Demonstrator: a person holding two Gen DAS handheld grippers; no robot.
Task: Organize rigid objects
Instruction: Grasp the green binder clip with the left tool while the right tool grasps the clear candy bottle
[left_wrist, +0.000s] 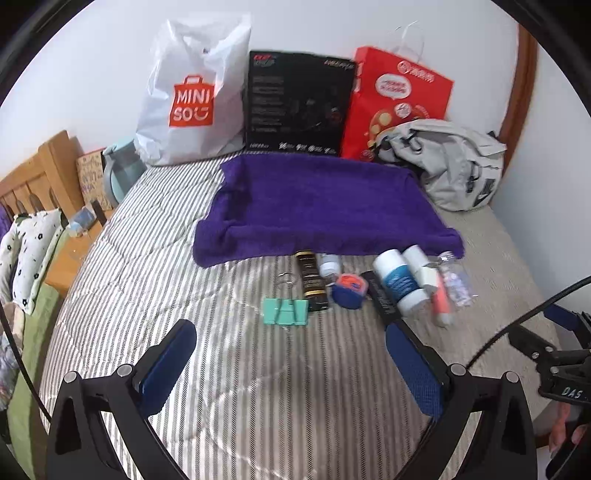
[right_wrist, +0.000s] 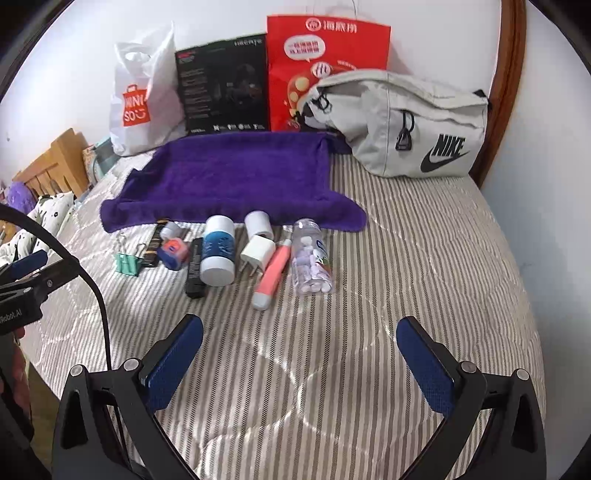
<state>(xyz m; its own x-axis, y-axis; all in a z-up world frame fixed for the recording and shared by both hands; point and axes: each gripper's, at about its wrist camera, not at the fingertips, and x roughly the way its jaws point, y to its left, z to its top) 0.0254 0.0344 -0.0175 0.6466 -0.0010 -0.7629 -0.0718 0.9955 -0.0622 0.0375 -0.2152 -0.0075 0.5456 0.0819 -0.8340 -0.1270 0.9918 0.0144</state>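
Before the purple towel (right_wrist: 236, 177), small bottles (right_wrist: 218, 254).

A white shopping bag (left_wrist: 192, 96) with an orange logo stands at the upper left of the frame, against the white wall (left_wrist: 92, 74). Next to it, in the top middle, stands a black box (left_wrist: 299, 107). A red paper bag (right_wrist: 325, 66) stands just beside the box. A grey waist bag (right_wrist: 417, 125) lies at the upper right, touching the red bag. A wooden headboard (left_wrist: 40, 173) and a flowery pillow (left_wrist: 29, 251) show at the left edge.
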